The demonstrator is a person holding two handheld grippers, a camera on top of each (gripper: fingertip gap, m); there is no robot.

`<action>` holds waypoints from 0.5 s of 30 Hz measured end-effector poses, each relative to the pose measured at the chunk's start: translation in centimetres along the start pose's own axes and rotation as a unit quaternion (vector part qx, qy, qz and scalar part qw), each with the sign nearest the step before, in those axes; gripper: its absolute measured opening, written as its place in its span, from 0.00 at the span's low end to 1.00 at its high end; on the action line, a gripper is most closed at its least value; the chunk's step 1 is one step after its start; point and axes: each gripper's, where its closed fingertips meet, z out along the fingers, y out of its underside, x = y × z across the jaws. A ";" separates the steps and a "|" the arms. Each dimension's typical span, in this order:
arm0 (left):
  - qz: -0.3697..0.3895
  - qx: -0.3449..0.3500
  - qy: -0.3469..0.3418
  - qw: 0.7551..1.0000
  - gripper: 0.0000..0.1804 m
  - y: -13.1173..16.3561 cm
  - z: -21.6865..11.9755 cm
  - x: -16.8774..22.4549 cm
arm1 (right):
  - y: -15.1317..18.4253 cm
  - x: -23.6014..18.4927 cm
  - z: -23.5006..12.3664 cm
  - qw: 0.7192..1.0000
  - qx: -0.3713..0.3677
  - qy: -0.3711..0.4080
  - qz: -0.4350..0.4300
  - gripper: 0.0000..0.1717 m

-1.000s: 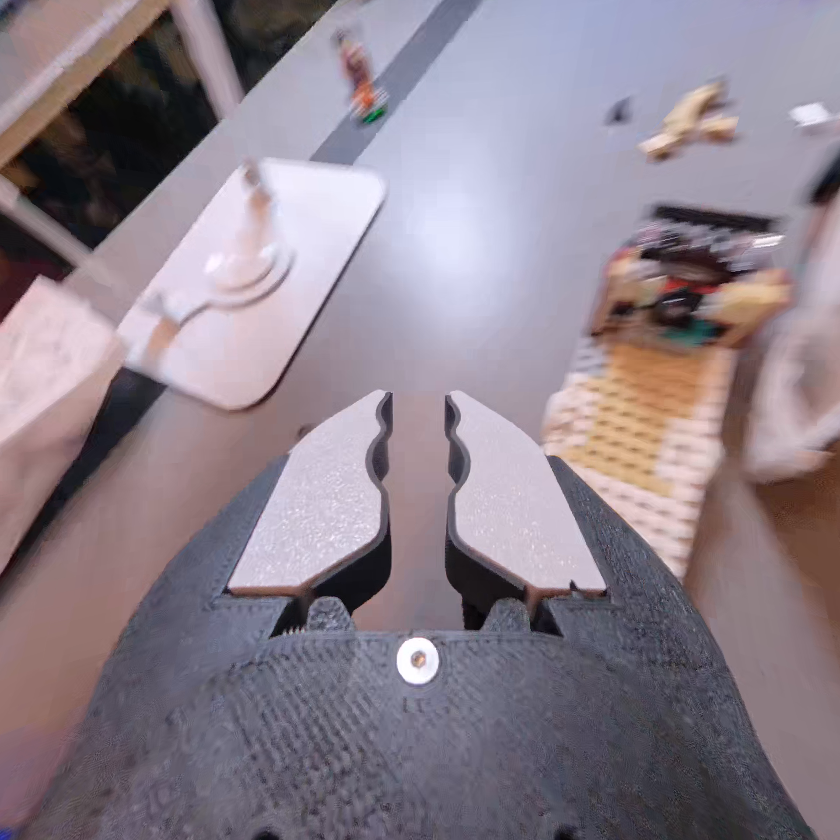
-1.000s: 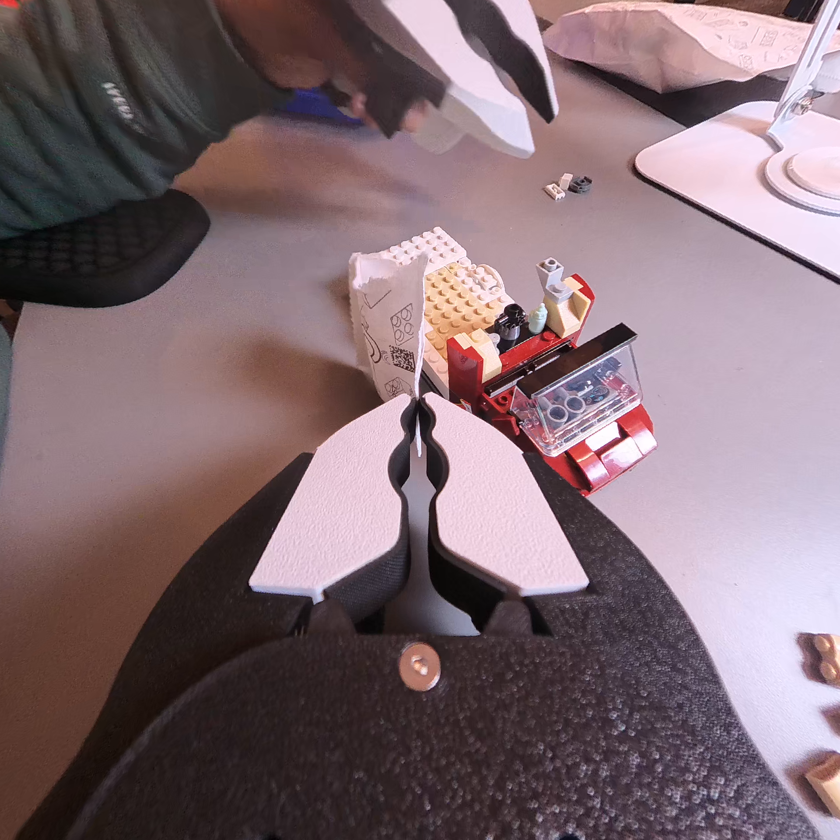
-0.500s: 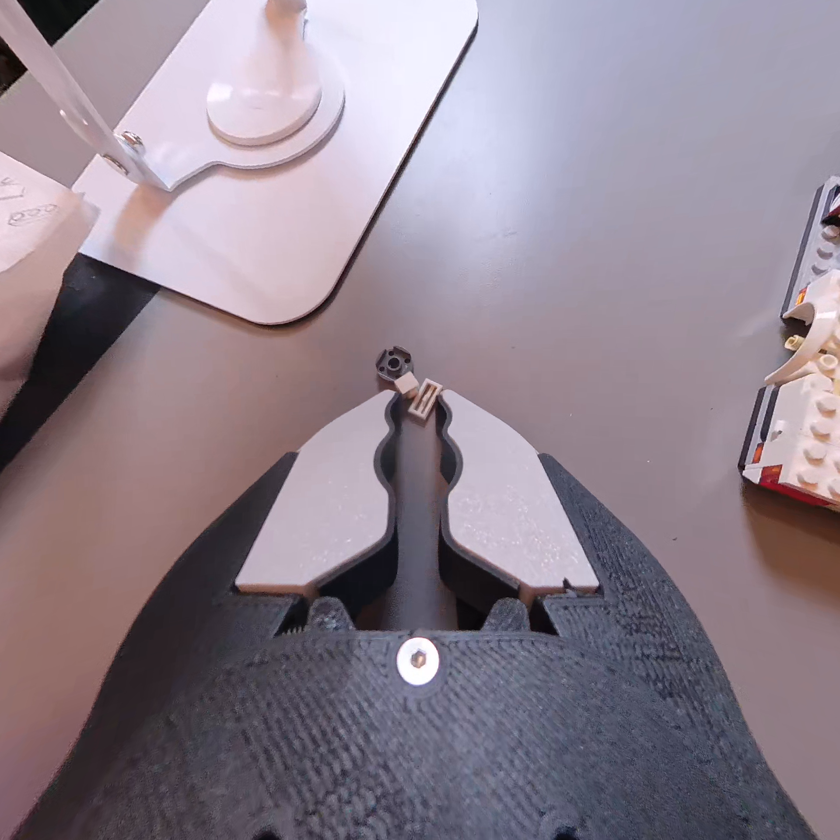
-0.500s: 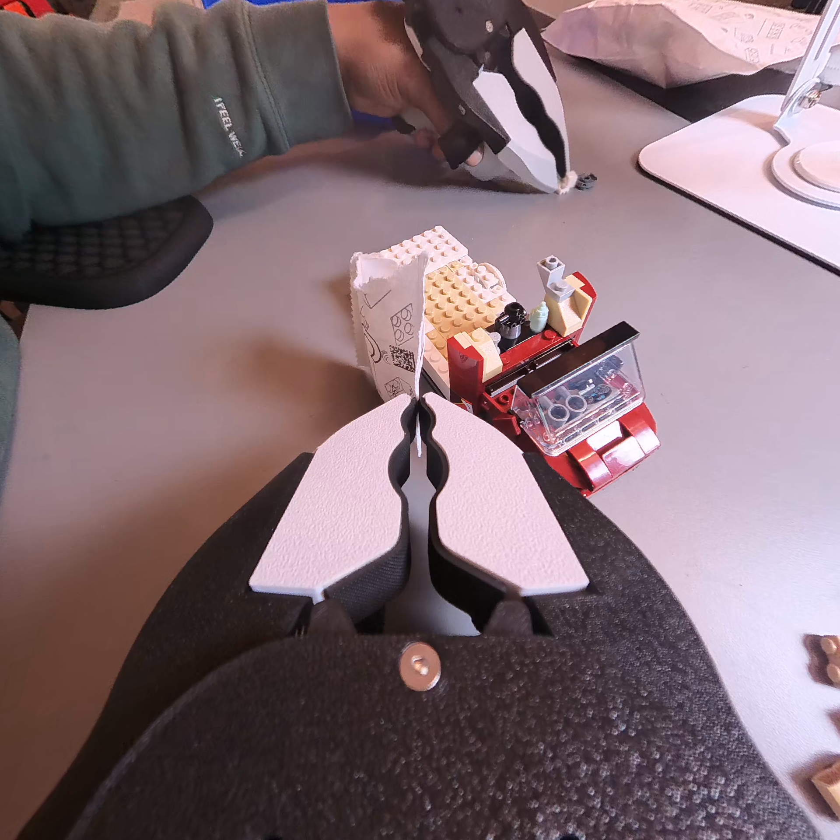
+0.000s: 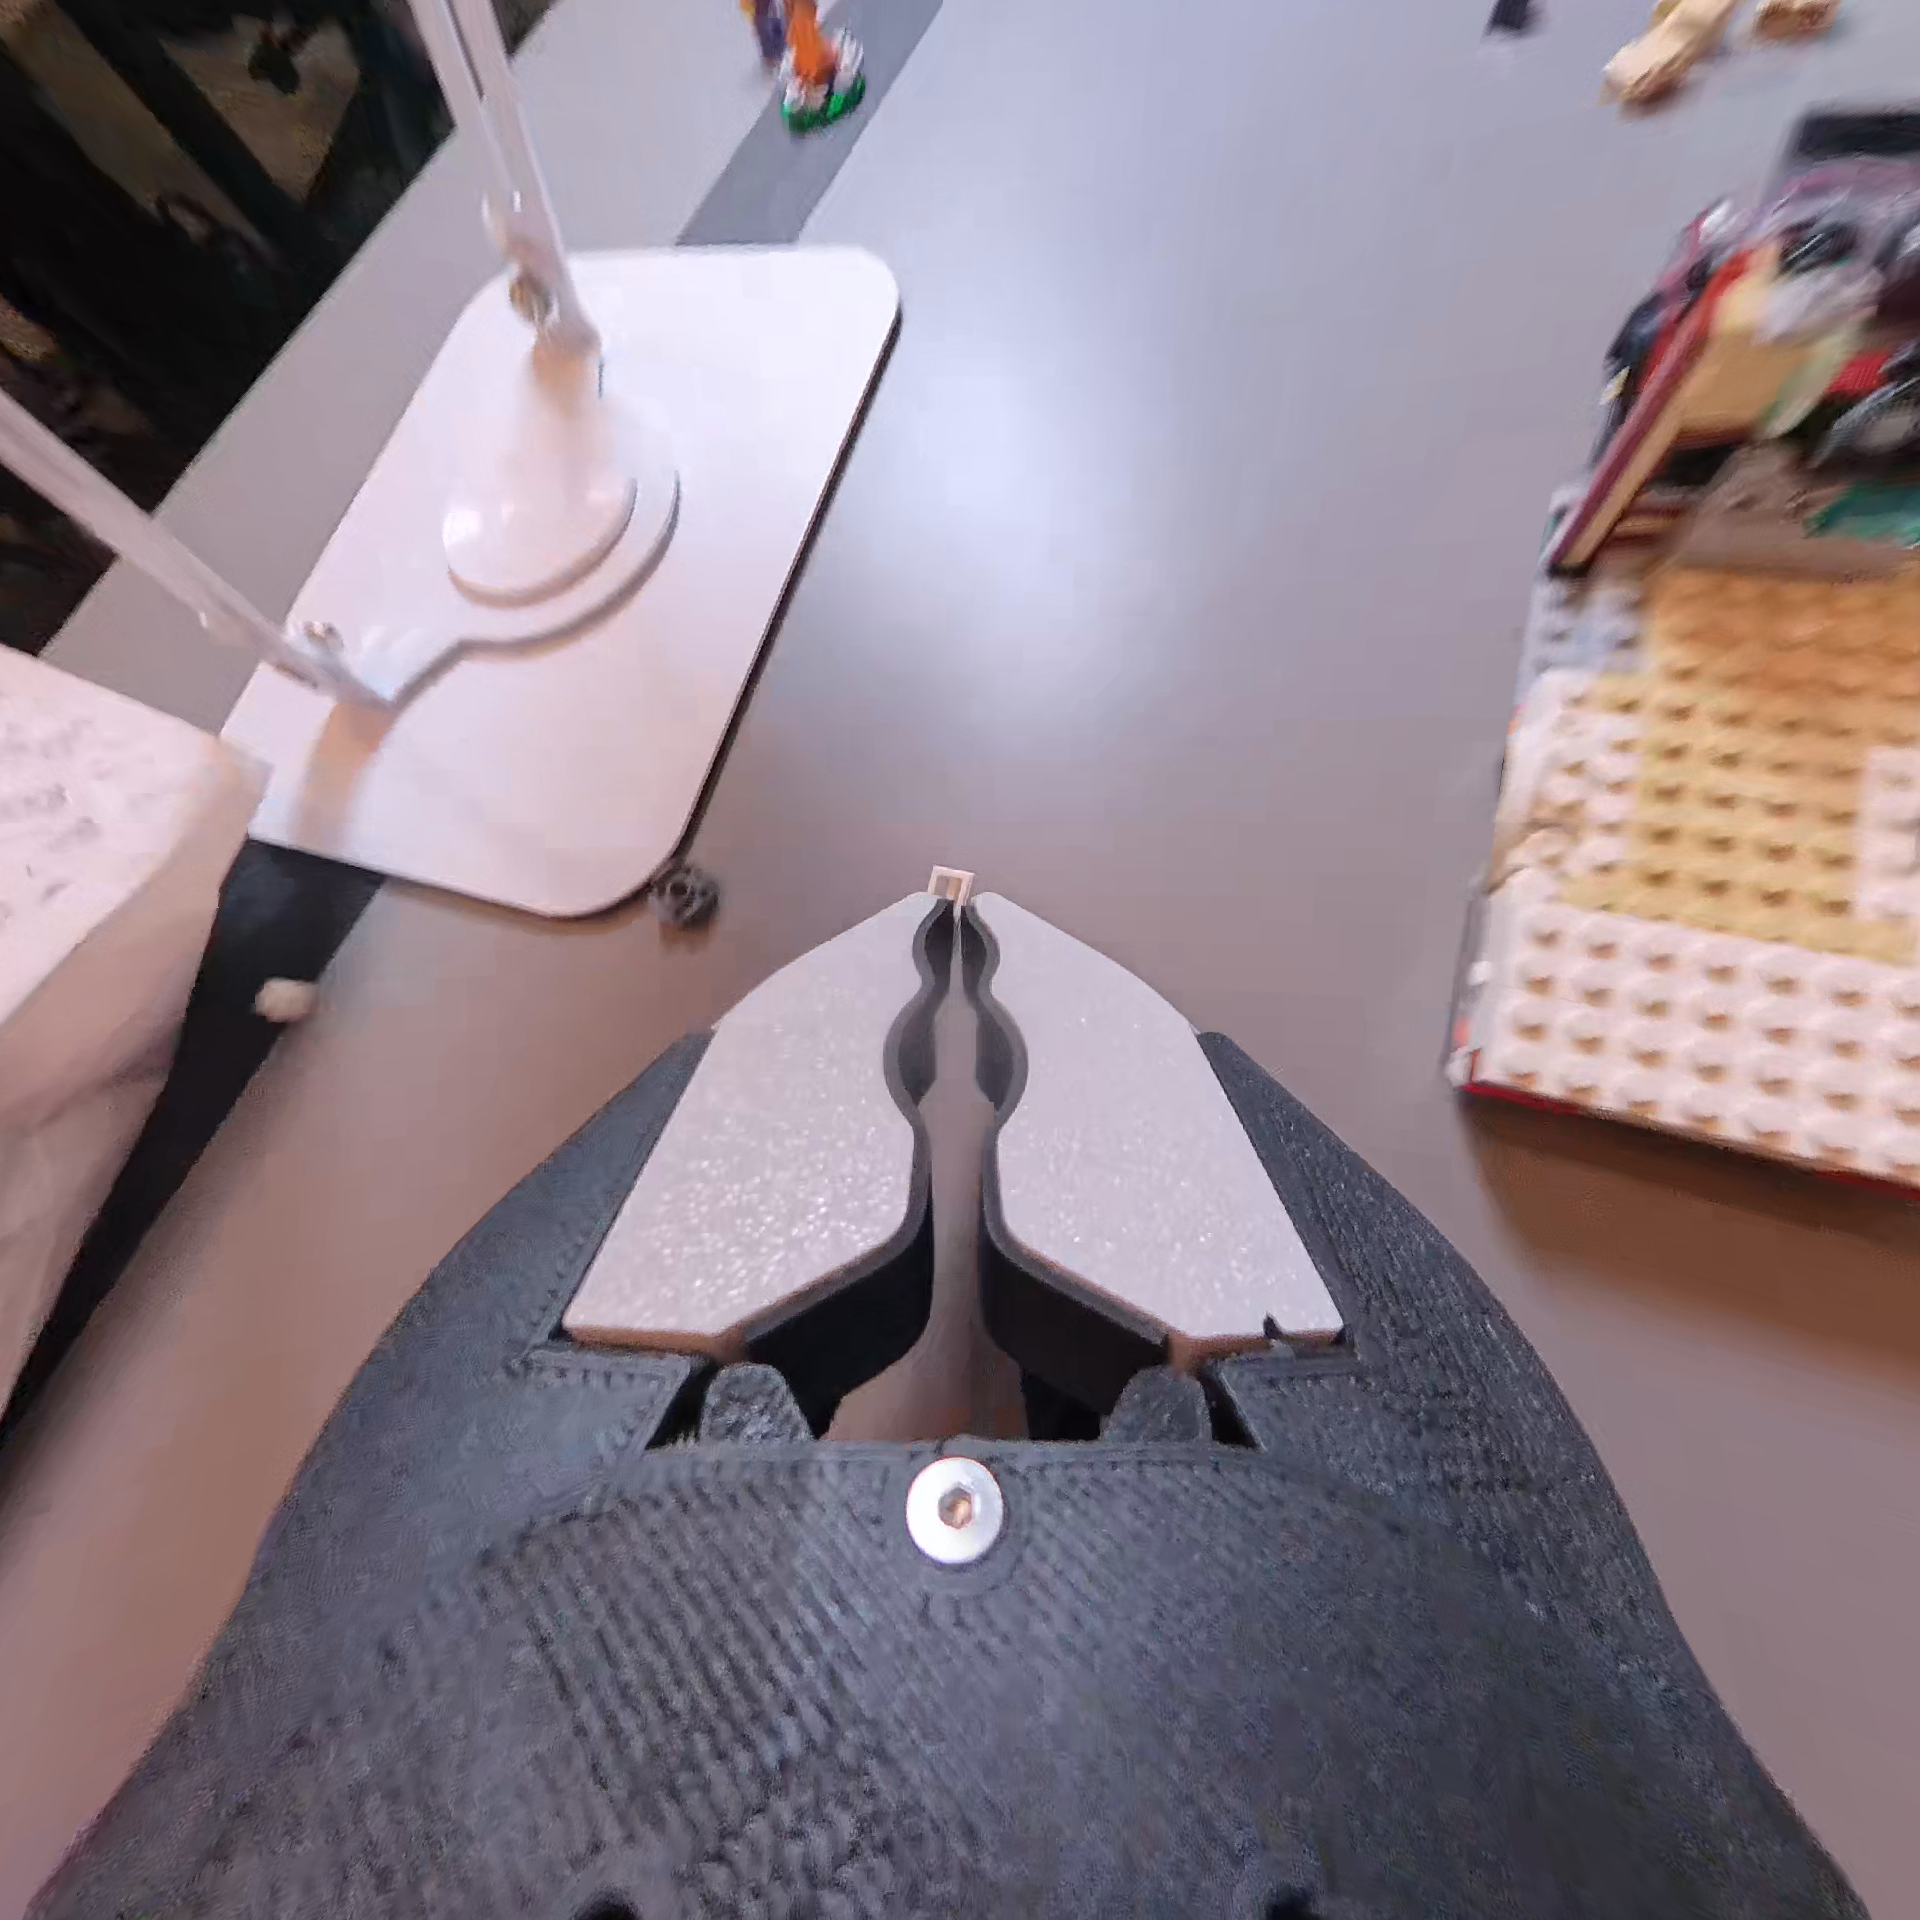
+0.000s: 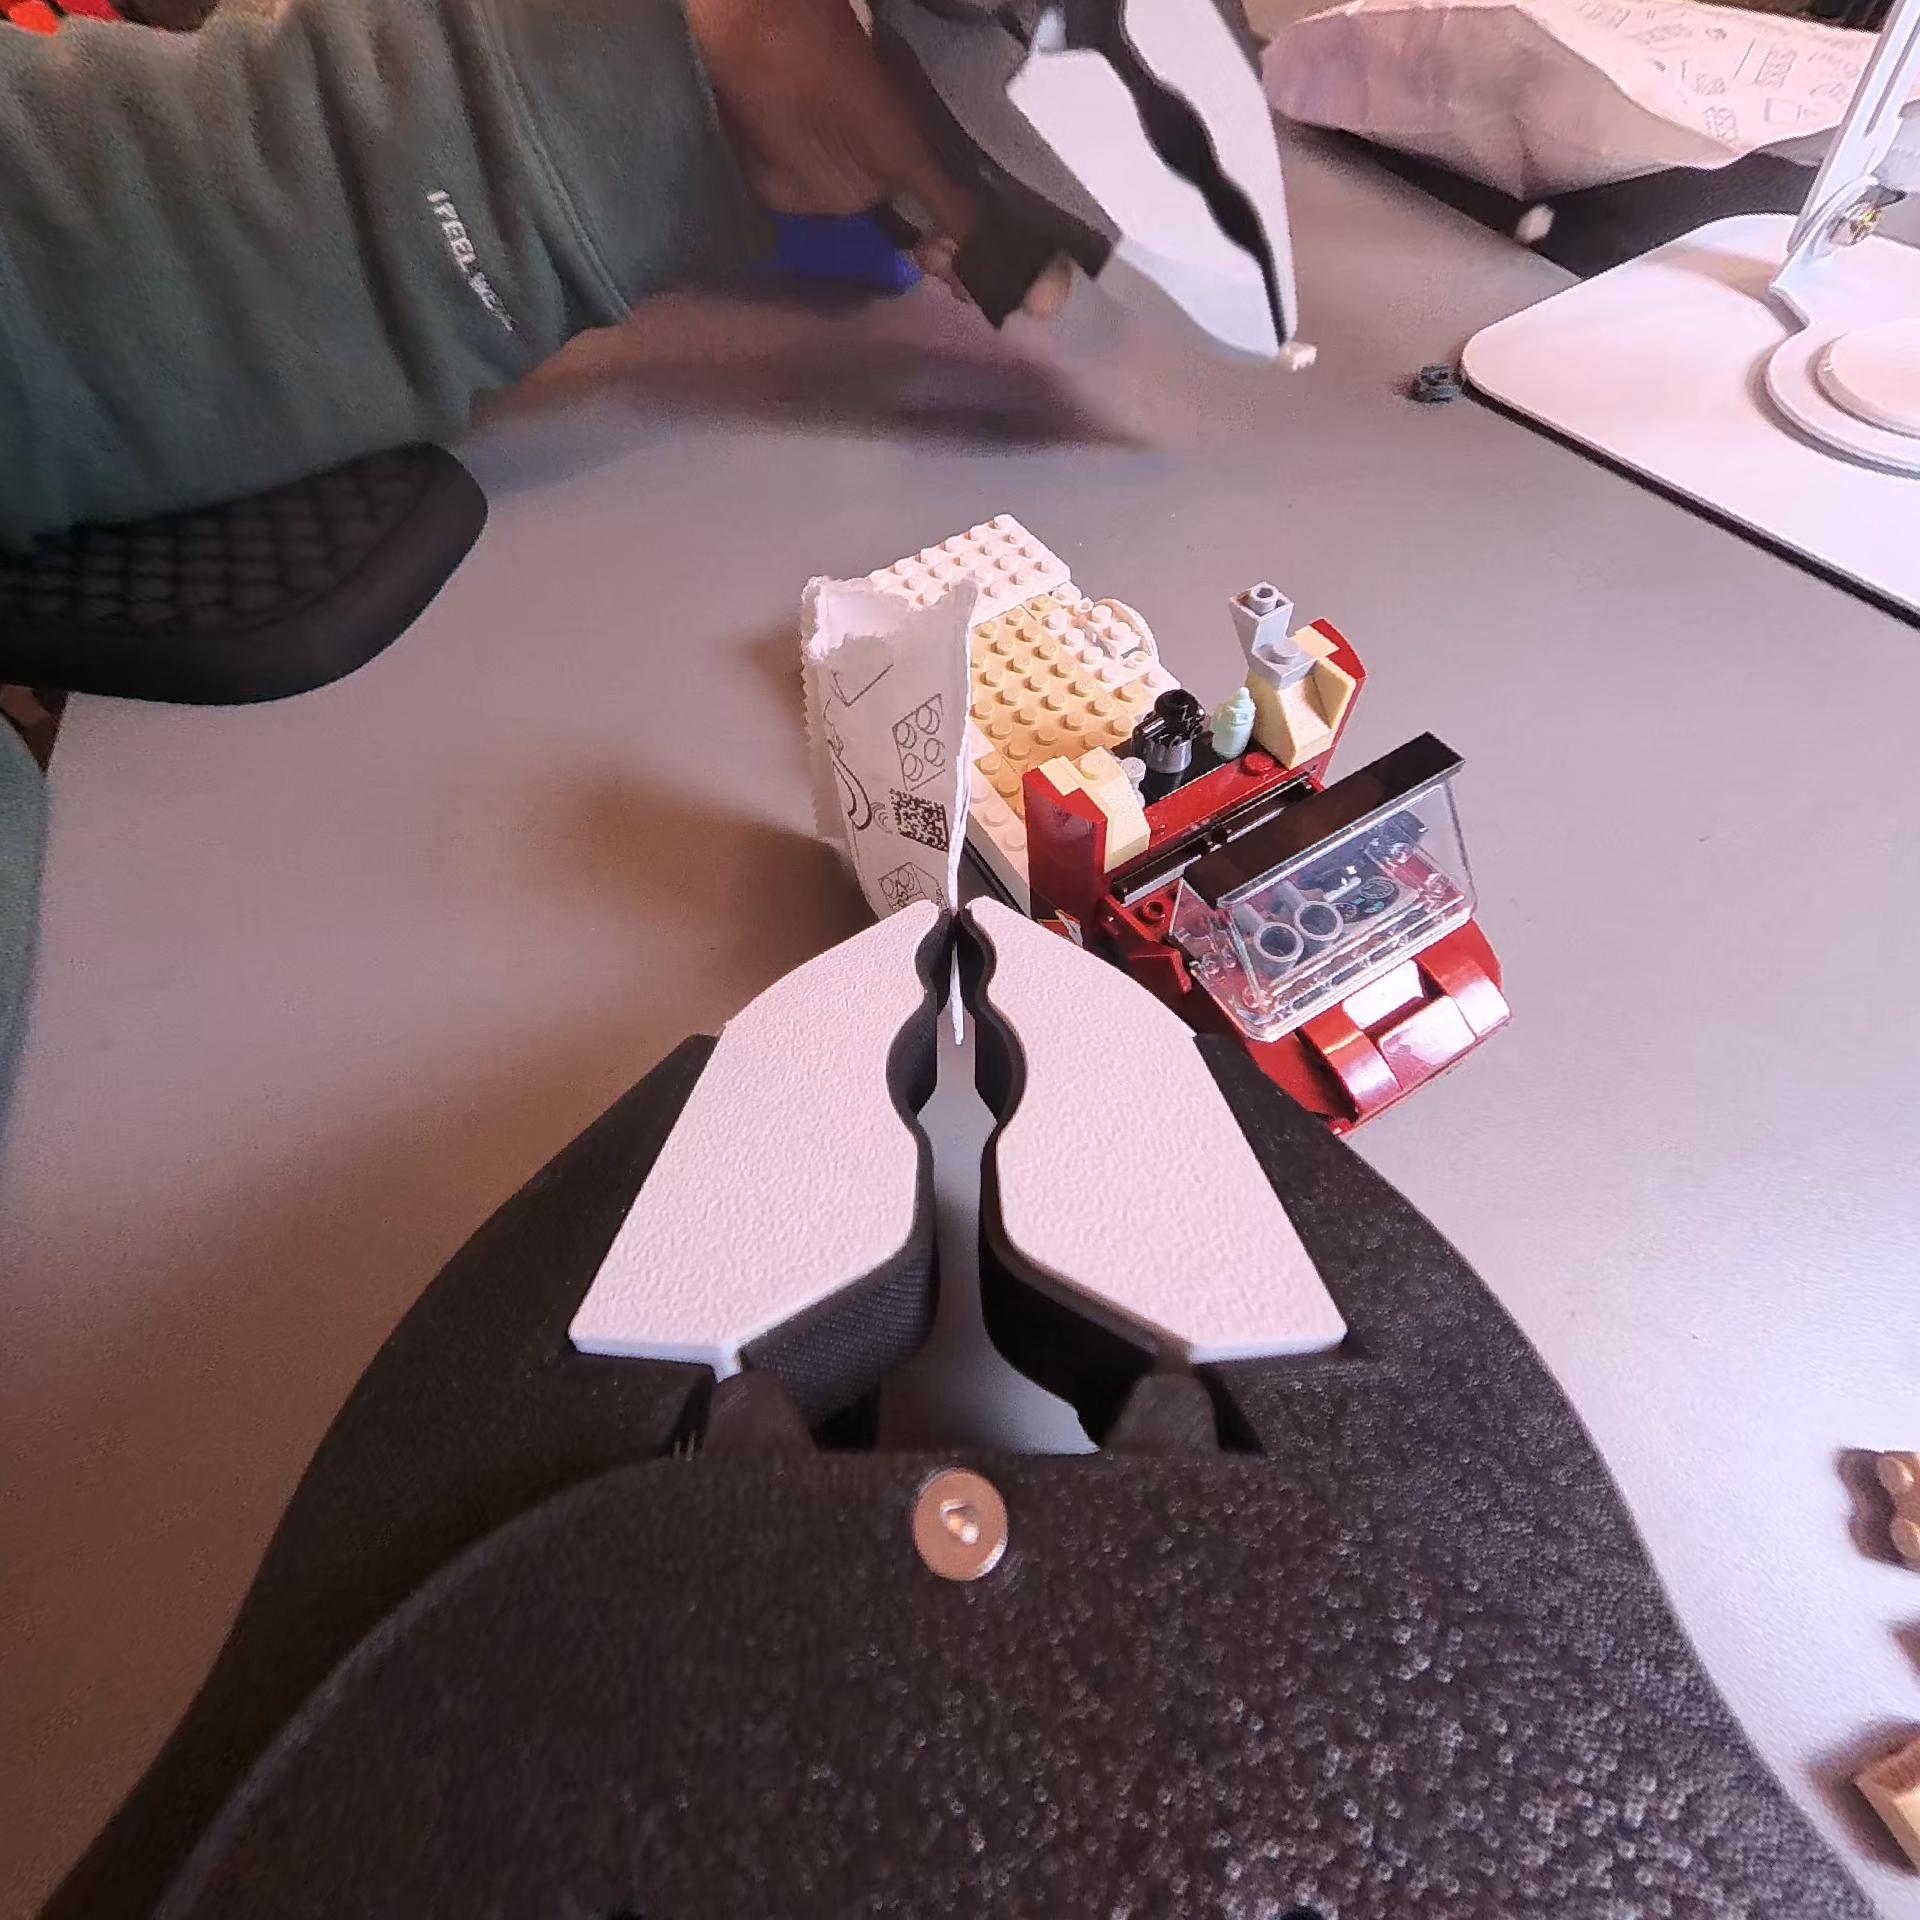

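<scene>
My left gripper (image 5: 951, 902) is shut on a small pale toy brick piece (image 5: 951, 884) that sticks out past the tips, lifted above the grey table. The right wrist view shows the same gripper (image 6: 1280, 348) raised, with the pale piece (image 6: 1297, 356) at its tip. A small black round piece (image 5: 684, 896) lies on the table by the corner of the white stand base (image 5: 582, 582); it also shows in the right wrist view (image 6: 1436, 382). My right gripper (image 6: 954, 914) is shut on the edge of a torn white paper bag (image 6: 894, 748) beside a red, tan and white brick vehicle (image 6: 1226, 831).
The brick vehicle (image 5: 1714, 748) lies at the right in the left wrist view. A white paper bag (image 5: 83, 862) lies at the left, another view of it (image 6: 1558, 83) at the far right. A person's green sleeve (image 6: 312, 239) and a black chair arm (image 6: 208, 582) are at the left. Tan pieces (image 6: 1886, 1507) lie at the right edge. One gripper's finger ends stand about 20 cm off the other's.
My left gripper came down to the small pieces by the stand base, shut on the pale piece and lifted it; the black piece stayed on the table. My right gripper has not moved.
</scene>
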 end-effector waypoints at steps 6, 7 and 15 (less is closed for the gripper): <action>0.052 0.110 0.117 0.986 0.01 -7.4 -3.0 7.9 | 0.0 0.0 0.0 1.000 0.000 0.002 -0.001 0.00; 0.066 0.116 0.138 0.981 0.01 -8.1 -3.4 9.5 | 0.0 0.0 0.0 1.000 0.001 0.002 -0.001 0.01; 0.146 0.072 0.224 0.961 0.01 -7.7 -3.1 16.7 | 0.0 0.0 0.0 1.000 0.000 0.004 -0.006 0.01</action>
